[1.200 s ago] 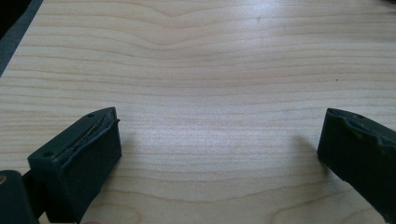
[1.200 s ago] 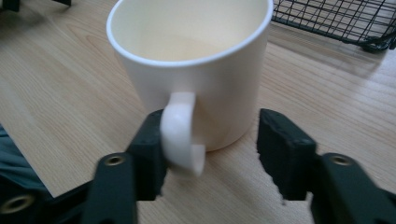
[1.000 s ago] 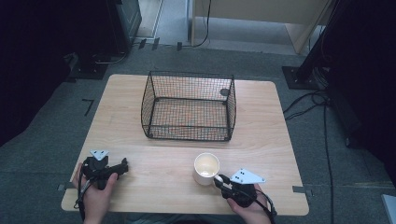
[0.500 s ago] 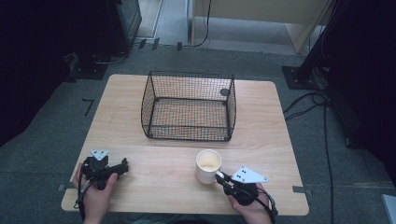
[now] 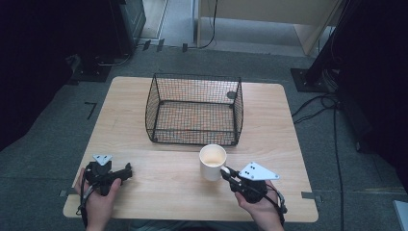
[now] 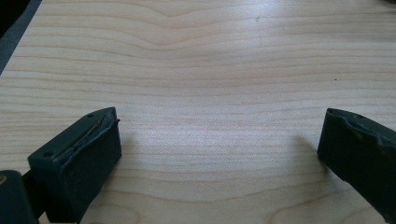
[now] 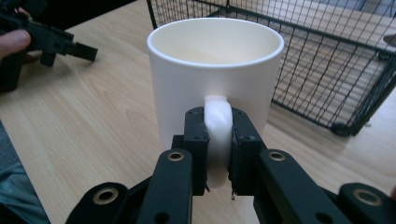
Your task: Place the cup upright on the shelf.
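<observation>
One white mug (image 5: 212, 161) stands upright near the front of the wooden table (image 5: 159, 183), just in front of the one black wire basket (image 5: 195, 108). Two grippers are in view. The right gripper (image 5: 225, 171) pinches the mug's single handle (image 7: 218, 135) between its pads, the mug held upright. The left gripper (image 5: 126, 169) sits low over bare wood at the front left corner, its jaws spread wide with nothing between them.
</observation>
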